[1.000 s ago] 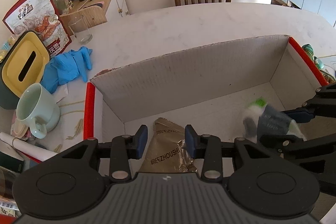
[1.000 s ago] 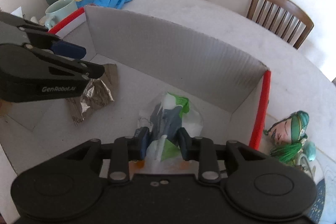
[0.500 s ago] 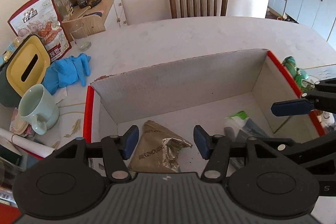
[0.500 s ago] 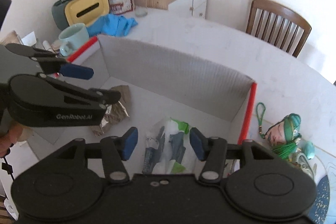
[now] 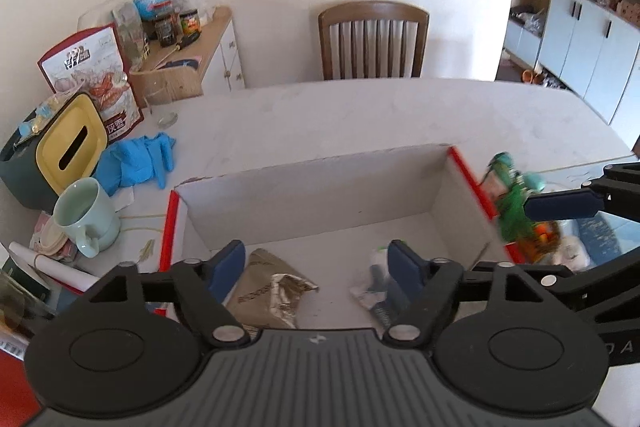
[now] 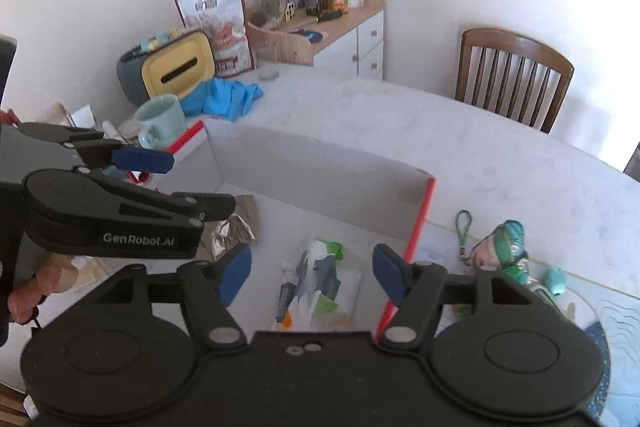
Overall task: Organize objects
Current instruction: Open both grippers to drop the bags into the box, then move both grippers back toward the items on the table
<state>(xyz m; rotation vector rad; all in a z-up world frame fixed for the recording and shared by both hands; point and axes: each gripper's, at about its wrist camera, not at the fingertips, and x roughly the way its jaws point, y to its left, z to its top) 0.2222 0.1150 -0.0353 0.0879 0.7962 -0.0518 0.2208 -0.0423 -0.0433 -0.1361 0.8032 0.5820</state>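
An open white cardboard box with red edges (image 5: 320,195) (image 6: 320,179) sits on the table. Inside lie a brown foil pouch (image 5: 268,291) (image 6: 232,227) on the left and a white, green and grey plastic packet (image 6: 320,279) (image 5: 372,291) on the right. My left gripper (image 5: 316,263) is open and empty, raised over the box's near side. My right gripper (image 6: 312,267) is open and empty, raised above the packet. A green figurine keychain (image 6: 504,247) (image 5: 508,195) lies on the table just outside the box's right wall.
At the left stand a pale green mug (image 5: 84,215), a yellow-topped tissue box (image 5: 60,147), blue gloves (image 5: 136,163), a snack bag (image 5: 92,75) and a glass (image 5: 164,107). A wooden chair (image 5: 372,43) stands behind the table. A cluttered cabinet (image 5: 192,43) is at back left.
My right gripper opened and let the plastic packet drop into the box. Both grippers opened wider and rose up and back from the box.
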